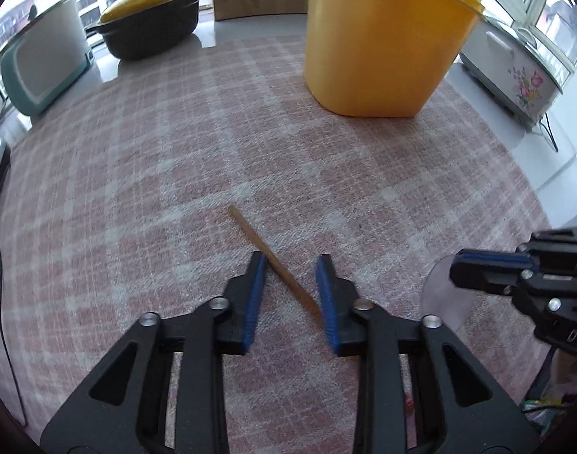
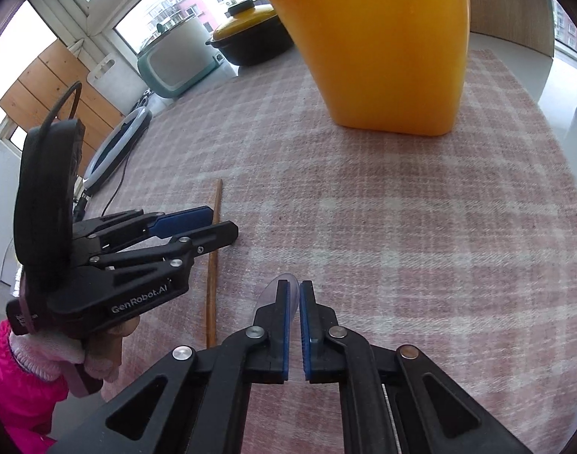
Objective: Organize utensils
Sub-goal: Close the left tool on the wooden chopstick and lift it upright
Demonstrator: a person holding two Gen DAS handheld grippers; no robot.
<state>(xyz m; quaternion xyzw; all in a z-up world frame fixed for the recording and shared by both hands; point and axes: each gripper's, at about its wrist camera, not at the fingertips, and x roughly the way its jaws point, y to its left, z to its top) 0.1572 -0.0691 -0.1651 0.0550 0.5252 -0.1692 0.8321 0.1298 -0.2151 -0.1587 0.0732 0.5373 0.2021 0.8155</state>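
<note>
A brown wooden chopstick [image 1: 273, 261] [image 2: 213, 283] lies flat on the pink plaid cloth [image 1: 156, 189]. My left gripper [image 1: 291, 261] [image 2: 222, 221] straddles its middle; the blue pads stand apart and the stick runs slantwise between them, so it is open. To the right, my right gripper [image 2: 294, 285] [image 1: 458, 268] is shut on a clear plastic spoon [image 2: 273, 287] [image 1: 439, 302], whose bowl sticks out past the fingertips just above the cloth. A tall yellow container [image 1: 383, 38] [image 2: 383, 49] stands on the cloth beyond both grippers.
A black pot with a yellow lid [image 1: 148, 19] and a teal-and-white appliance [image 1: 42, 64] stand at the back left. A floral white cooker [image 1: 515, 75] is at the right. A ring light [image 2: 114, 147] and a cable [image 1: 1, 265] lie left. A pink sleeve [image 2: 16, 378] holds the left gripper.
</note>
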